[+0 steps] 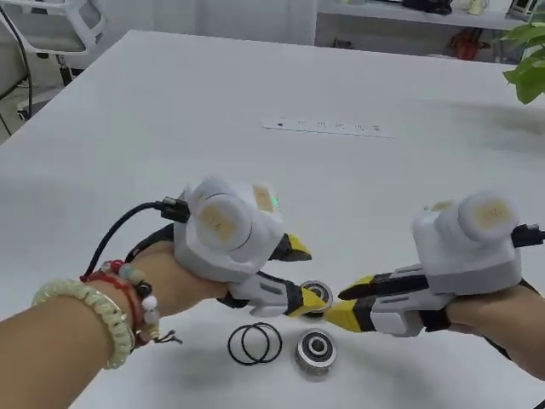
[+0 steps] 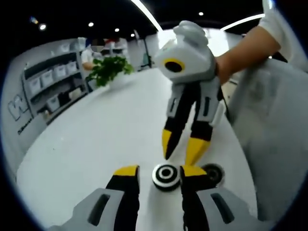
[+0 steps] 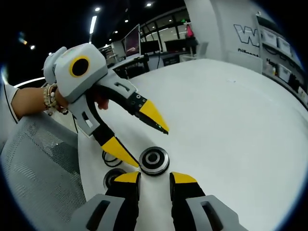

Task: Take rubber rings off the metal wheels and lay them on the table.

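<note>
Flanking the wheel [image 1: 317, 296] with left claw [image 2: 160, 170] and right claw [image 3: 156, 177] both spread, I reckon I'm bracing it for stripping.

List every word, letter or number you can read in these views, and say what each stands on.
"W": big grey letter on the white wall, right gripper view.
"W": big pale letter on the grey wall beside the grey shelves, left gripper view.
Small line under each "W": too blurred to read.
Dark marks on the thin white strip on the white table: too small to read.
</note>
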Motion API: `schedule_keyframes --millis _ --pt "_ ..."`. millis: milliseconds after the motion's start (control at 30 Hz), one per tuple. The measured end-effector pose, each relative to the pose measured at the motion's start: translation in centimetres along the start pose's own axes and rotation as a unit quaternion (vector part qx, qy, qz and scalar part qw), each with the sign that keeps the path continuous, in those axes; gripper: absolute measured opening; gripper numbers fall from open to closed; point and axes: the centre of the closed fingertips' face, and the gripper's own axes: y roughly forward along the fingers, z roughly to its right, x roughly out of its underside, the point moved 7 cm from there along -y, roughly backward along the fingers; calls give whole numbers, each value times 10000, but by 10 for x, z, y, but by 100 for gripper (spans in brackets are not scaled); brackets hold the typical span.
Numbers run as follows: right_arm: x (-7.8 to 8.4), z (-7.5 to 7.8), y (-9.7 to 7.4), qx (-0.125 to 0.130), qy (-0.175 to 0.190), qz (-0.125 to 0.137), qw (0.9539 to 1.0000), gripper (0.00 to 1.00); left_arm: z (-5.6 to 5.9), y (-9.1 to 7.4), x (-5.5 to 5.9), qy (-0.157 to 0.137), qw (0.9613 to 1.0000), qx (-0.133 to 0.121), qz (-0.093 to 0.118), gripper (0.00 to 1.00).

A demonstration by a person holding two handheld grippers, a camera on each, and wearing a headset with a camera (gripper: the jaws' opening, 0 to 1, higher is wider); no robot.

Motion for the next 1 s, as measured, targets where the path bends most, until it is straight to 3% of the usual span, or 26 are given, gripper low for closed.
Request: schedule_keyframes --millis 100,167,233,400,500,600,1000 --pt "0 1 3 29 -36 -1 10000 24 1 4 2 11 10000 3 -42 25" --pt "1 0 4 35 -65 -1 10000 25 2 6 7 71 9996 -50 -286 21" --pt "2 -1 6 21 -88 -26 10000 24 4 5 6 -4 9999 11 -168 18" --pt "1 -2 8 35 -144 -9 9999 24 7 8 10 11 9998 51 -206 14" --pt "1 -2 9 97 -242 15 9997 24 5 8 12 -204 9995 78 -223 15" --pt "0 0 9 157 -316 52 9994 22 2 9 15 -405 9991 80 -108 15" --pt "0 -1 8 133 -893 43 9959 18 4 10 13 -456 9989 69 -50 15"
